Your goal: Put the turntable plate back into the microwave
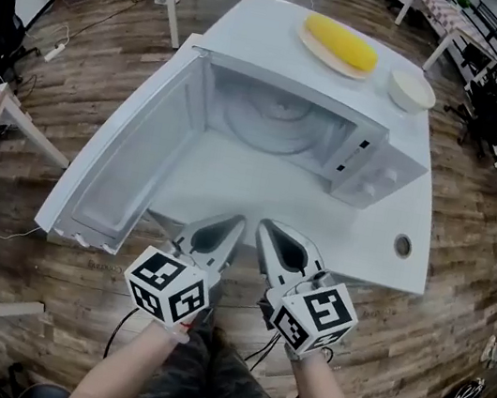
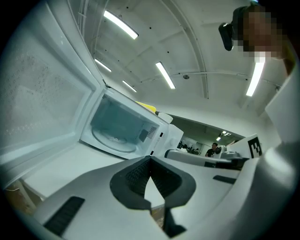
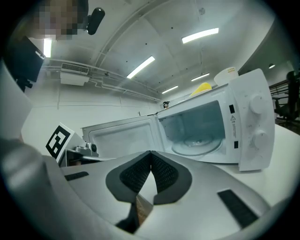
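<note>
Two closed and empty: left gripper (image 1: 226,231) and right gripper (image 1: 274,238), before open microwave (image 1: 372,172), turntable plate (image 1: 266,126) inside.

The clear glass turntable plate (image 1: 264,122) lies flat inside the white microwave (image 1: 372,172), its door (image 1: 127,158) swung wide open at 9 o'clock.

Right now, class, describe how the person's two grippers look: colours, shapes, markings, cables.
Both the left gripper and right gripper have pale grey, tapering jaws lined with dark ribbed pads. Each carries a white cube bearing black square markers. Black cables trail beneath. No sleeves show.
</note>
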